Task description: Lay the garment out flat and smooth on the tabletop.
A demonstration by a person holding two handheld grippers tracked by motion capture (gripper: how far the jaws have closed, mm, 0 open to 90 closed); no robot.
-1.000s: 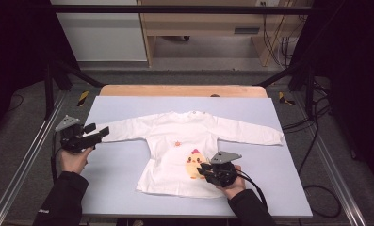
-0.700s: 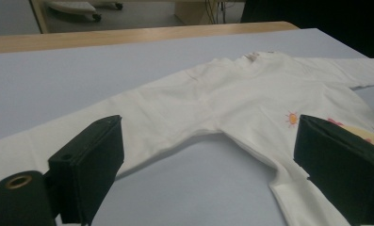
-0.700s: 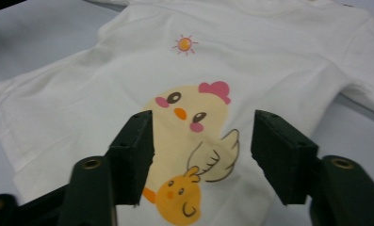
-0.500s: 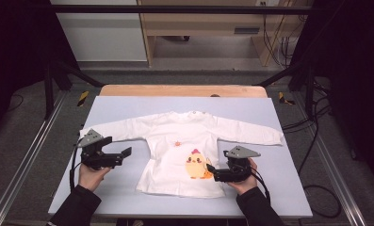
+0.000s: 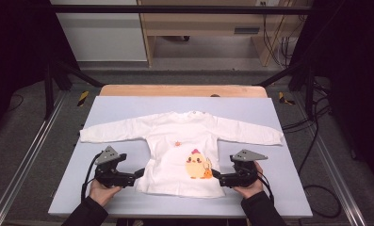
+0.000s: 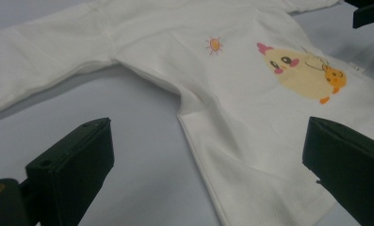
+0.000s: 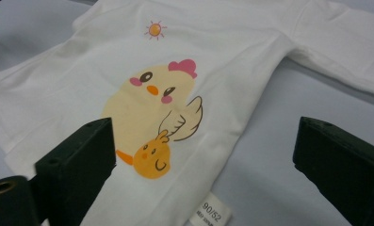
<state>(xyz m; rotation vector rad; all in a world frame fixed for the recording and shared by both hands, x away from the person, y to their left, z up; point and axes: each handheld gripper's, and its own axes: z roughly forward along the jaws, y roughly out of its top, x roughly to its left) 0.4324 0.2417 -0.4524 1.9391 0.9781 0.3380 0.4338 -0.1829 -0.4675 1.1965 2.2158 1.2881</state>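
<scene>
1. A white shirt (image 5: 182,143) is lying flat in the middle of the table (image 5: 288,188), with sleeves spreading left and right.
2. The left gripper (image 5: 136,174) is waiting wide at the shirt's near left hem corner, holding nothing.
3. The right gripper (image 5: 216,175) is also gaping wide at the near right side, probably preparing to pinch the hem together.
4. The table is pale blue; a grey floor (image 5: 29,122) and cables (image 5: 316,122) are lying around it.
</scene>
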